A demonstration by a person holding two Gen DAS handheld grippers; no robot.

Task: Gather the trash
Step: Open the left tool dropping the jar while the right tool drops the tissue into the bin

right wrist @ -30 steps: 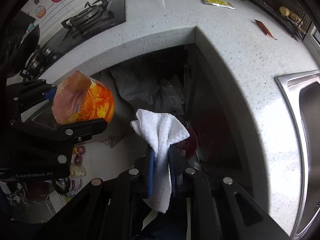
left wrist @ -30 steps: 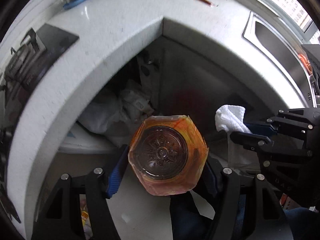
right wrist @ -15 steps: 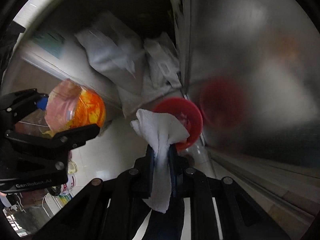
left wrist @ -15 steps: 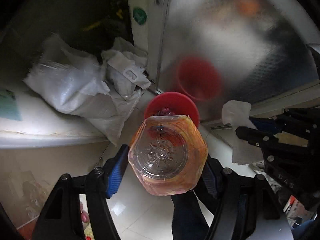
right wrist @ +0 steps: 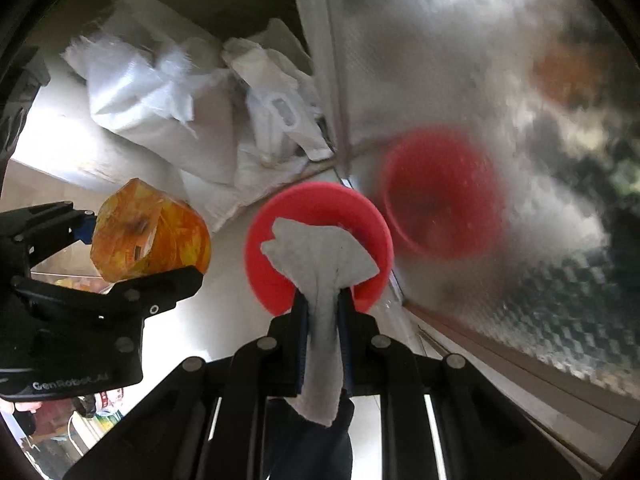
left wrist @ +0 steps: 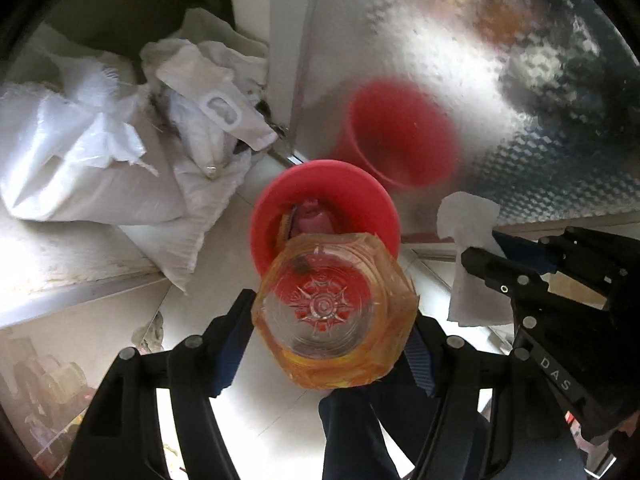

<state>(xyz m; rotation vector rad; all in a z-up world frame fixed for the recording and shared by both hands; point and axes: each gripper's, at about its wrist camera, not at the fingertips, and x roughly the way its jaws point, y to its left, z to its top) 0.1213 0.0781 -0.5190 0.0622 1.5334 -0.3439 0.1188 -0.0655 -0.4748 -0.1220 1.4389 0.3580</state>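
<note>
My left gripper (left wrist: 334, 316) is shut on an orange-labelled plastic bottle (left wrist: 334, 312), seen bottom-on, held just above the near rim of a red trash bin (left wrist: 264, 216) on the floor. The bottle shows at left in the right wrist view (right wrist: 152, 232). My right gripper (right wrist: 324, 304) is shut on a crumpled white tissue (right wrist: 320, 256), held over the red bin (right wrist: 260, 260). The tissue and right gripper (left wrist: 492, 260) show at right in the left wrist view. Some trash lies inside the bin.
White plastic bags (left wrist: 100, 148) are piled in the open cabinet at left. A shiny metal cabinet door (left wrist: 500, 80) stands behind the bin and mirrors it in red. Pale floor tiles (left wrist: 192, 304) lie below. Clutter sits at lower left.
Both grippers have dropped from counter height and come closer to the red bin. The bin now looms larger under the bottle and tissue. Both still hold their items.
</note>
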